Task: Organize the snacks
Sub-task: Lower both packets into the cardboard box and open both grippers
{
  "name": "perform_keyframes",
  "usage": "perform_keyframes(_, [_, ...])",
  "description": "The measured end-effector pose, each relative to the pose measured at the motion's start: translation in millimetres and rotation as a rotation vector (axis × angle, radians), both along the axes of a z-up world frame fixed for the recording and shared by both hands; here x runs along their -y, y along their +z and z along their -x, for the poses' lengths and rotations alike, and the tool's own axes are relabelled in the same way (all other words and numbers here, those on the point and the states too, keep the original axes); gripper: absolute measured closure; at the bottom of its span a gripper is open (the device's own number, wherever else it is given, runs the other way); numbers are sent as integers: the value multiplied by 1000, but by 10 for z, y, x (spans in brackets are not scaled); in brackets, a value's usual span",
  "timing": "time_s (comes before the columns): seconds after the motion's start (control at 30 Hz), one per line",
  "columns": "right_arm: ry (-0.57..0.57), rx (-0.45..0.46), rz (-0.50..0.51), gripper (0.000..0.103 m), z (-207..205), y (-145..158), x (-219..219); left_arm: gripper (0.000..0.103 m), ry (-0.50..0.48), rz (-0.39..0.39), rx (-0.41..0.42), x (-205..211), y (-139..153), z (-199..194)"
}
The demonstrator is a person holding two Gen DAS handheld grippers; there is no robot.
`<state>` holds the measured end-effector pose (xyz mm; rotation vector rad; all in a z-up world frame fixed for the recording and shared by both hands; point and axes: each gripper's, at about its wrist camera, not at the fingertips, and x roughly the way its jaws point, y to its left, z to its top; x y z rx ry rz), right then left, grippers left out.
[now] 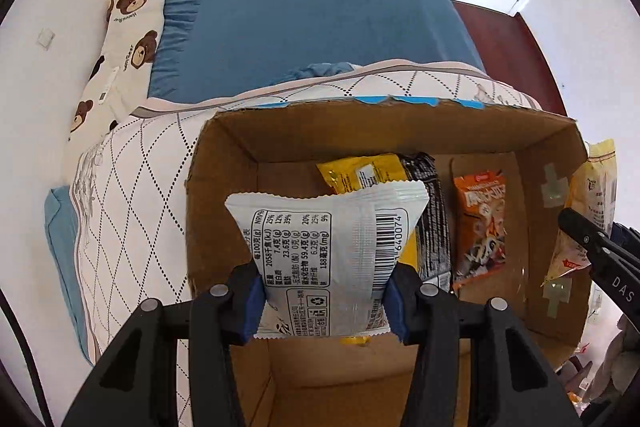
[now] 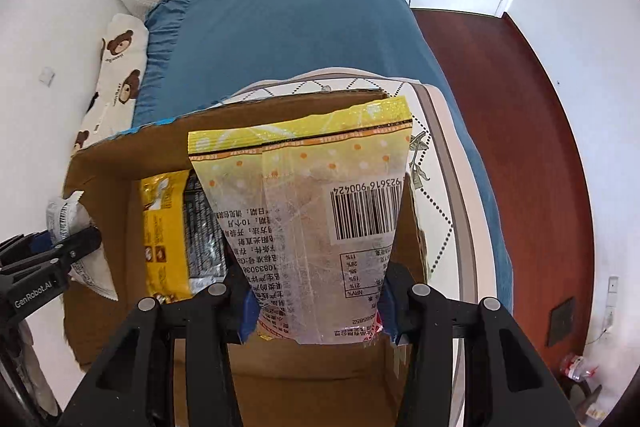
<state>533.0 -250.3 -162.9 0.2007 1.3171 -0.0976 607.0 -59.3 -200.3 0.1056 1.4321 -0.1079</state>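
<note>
Looking down through my left wrist camera, I see a teddy-bear print pillow (image 1: 120,55) at the far left against the wall, with a blue sheet (image 1: 312,23) spread beside it and a white quilt with a dotted diamond pattern (image 1: 132,211) nearer to me. An open cardboard box (image 1: 228,147) sits on that quilt. My left gripper (image 1: 322,301) is clamped on a white snack packet (image 1: 324,251), its blue pads pressing both side edges of the packet, which hangs over the left half of the box. Below it, on the box floor, lie a yellow packet (image 1: 360,173), a black packet (image 1: 430,223) and, further right, an orange packet (image 1: 482,223). At the right edge my other tool shows outside the box wall.

Through my right wrist camera, the white packet and the left tool appear at the far left, beside the box. The yellow and black packets lie inside. My right gripper (image 2: 316,311) is closed on a yellow-topped clear cracker bag (image 2: 316,211), pads squeezing its lower sides; the bag hangs above the box's right part. Dark red wooden floor (image 2: 512,131) fills the right.
</note>
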Motion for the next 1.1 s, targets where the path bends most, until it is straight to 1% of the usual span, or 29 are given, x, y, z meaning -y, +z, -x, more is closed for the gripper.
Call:
perform_keyframes(0.07, [-10, -35, 19, 52, -172, -163, 113, 56, 7, -7, -30, -22, -139, -116])
perform_keyframes(0.1, [-14, -43, 8, 39, -227, -231, 173, 55, 16, -13, -31, -26, -140, -141])
perform_keyframes(0.13, [-13, -56, 14, 30, -338, -340, 210, 47, 20, -15, -30, -36, -170, -183])
perform_keyframes(0.17, [-9, -57, 18, 23, -391, -374, 202, 32, 16, -11, -29, -35, -190, -208])
perform_keyframes(0.2, [-5, -49, 20, 15, -457, -394, 188, 25, 17, -2, -24, -40, -195, -230])
perform_keyframes(0.23, [-1, -47, 35, 12, -525, -436, 199, 22, 17, 11, -12, -40, -188, -242])
perform_keyframes(0.3, [17, -36, 48, 8, -522, -440, 202, 22, 16, 23, 11, -26, -127, -229])
perform_keyframes(0.33, [29, -37, 51, 8, -524, -442, 170, 17, 15, 24, 10, -17, -114, -215])
perform_keyframes(0.37, [37, -42, 56, 8, -520, -447, 156, 10, 10, 24, 6, -8, -124, -197])
perform_keyframes(0.47, [54, -49, 46, 8, -408, -429, 97, 10, 9, 28, 1, 3, -127, -112])
perform_keyframes(0.57, [54, -45, 26, 8, -229, -443, 57, 10, 30, 86, -22, -27, -158, 16])
perform_keyframes(0.63, [61, -41, 12, 8, -88, -449, 17, 10, 29, 94, -17, -26, -159, 116])
perform_keyframes(0.73, [70, -23, 20, 8, 120, -464, -64, 10, 13, 89, 9, -14, -128, 302])
perform_keyframes(0.9, [76, 9, 2, 8, 437, -435, -158, 10, 11, 103, 56, -34, -3, 618])
perform_keyframes(1.0, [78, 42, 4, 8, 616, -343, -192, 10, 8, 108, 102, -40, 133, 806])
perform_keyframes(1.1, [80, 85, 9, 8, 805, -189, -211, 10, 0, 112, 166, -36, 317, 1005])
